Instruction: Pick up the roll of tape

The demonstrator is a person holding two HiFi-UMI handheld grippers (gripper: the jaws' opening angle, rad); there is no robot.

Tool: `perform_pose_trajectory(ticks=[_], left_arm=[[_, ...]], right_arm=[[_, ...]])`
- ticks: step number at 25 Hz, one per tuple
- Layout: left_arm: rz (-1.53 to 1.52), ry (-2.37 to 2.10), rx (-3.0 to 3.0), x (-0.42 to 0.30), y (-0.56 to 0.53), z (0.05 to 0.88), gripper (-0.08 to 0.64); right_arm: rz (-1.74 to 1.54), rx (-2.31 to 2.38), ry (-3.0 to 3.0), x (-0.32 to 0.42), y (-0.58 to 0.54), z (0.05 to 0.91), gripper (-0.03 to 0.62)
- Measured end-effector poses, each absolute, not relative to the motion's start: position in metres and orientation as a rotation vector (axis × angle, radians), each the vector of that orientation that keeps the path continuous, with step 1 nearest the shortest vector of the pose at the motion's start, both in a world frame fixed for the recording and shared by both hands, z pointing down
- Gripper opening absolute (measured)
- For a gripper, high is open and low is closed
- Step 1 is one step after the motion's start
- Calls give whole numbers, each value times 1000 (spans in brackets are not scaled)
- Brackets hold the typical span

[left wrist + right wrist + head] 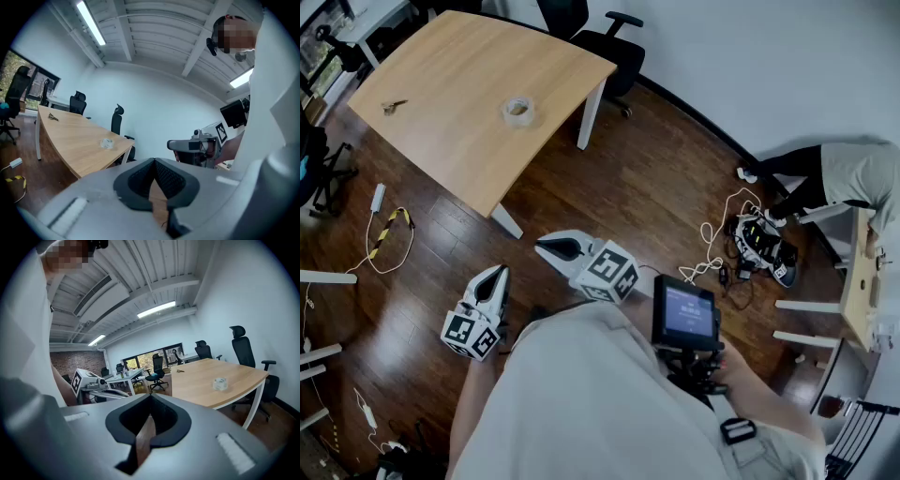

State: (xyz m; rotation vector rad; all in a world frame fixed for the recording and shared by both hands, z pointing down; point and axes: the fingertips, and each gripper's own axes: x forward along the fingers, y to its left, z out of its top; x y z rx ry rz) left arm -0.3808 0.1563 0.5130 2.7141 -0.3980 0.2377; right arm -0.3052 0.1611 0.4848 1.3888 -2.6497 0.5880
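The roll of clear tape (517,110) lies flat on the wooden table (450,103) near its right edge, far ahead of both grippers. It also shows small in the left gripper view, tape (107,143), and in the right gripper view, tape (219,383). My left gripper (499,272) hangs over the floor, short of the table, jaws shut with nothing in them. My right gripper (542,246) is beside it, a little closer to the table, also shut and empty. The black pads (164,176) meet at the tip, as do the pads (161,411) on the right.
A bunch of keys (393,107) lies at the table's far left. Black office chairs (600,37) stand behind the table. Cables (384,234) trail on the floor at left. At the right are more cables and shoes (759,239) and a seated person (853,173).
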Motion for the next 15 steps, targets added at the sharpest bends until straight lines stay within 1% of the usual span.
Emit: perform_pose_trajectory(ticks=[4, 10, 15], left_arm=[[197, -403, 2730, -317, 150, 507, 5], [222, -424, 2738, -231, 141, 501, 5], [237, -479, 2757, -186, 131, 494, 5]], right_arm=[[582, 1375, -2663, -251, 148, 486, 6], [610, 1355, -2695, -170, 138, 487, 6], [619, 1342, -2716, -118, 133, 485, 6]])
